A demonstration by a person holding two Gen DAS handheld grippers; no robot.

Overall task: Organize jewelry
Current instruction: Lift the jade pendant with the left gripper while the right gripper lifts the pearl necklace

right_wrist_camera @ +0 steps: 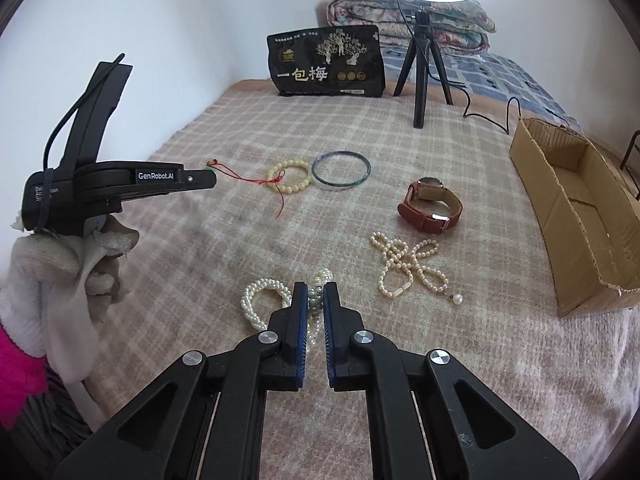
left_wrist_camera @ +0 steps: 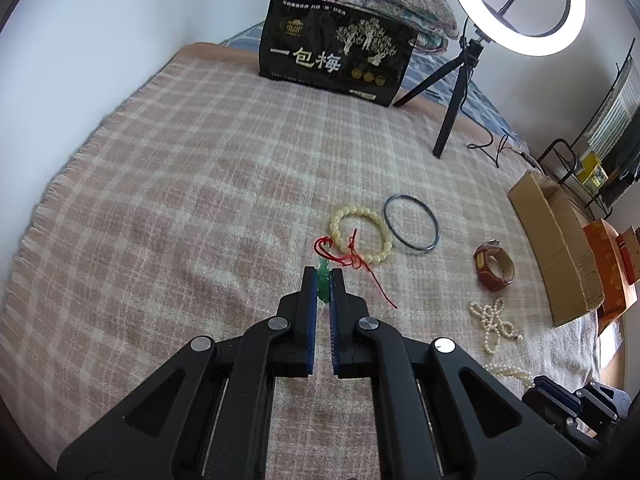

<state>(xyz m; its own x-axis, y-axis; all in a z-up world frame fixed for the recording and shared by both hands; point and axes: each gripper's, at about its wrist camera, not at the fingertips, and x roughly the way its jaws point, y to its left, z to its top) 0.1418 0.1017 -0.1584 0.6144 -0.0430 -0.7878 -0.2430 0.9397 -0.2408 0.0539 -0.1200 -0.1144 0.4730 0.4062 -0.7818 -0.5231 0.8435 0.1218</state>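
My left gripper (left_wrist_camera: 324, 276) is shut on a green jade pendant (left_wrist_camera: 322, 289) whose red cord (left_wrist_camera: 352, 258) trails over a cream bead bracelet (left_wrist_camera: 362, 232). It also shows from the side in the right wrist view (right_wrist_camera: 210, 179), above the blanket. My right gripper (right_wrist_camera: 316, 290) is shut on a white pearl bracelet (right_wrist_camera: 260, 300) that lies on the blanket. A dark bangle (right_wrist_camera: 341, 170), a brown-strap watch (right_wrist_camera: 430, 204) and a pearl necklace (right_wrist_camera: 412, 268) lie spread on the blanket.
An open cardboard box (right_wrist_camera: 576, 216) lies at the right. A ring light on a tripod (right_wrist_camera: 420, 64) and a black snack bag (right_wrist_camera: 326, 62) stand at the back, with folded quilts behind. An orange box (left_wrist_camera: 608, 264) sits beyond the cardboard box.
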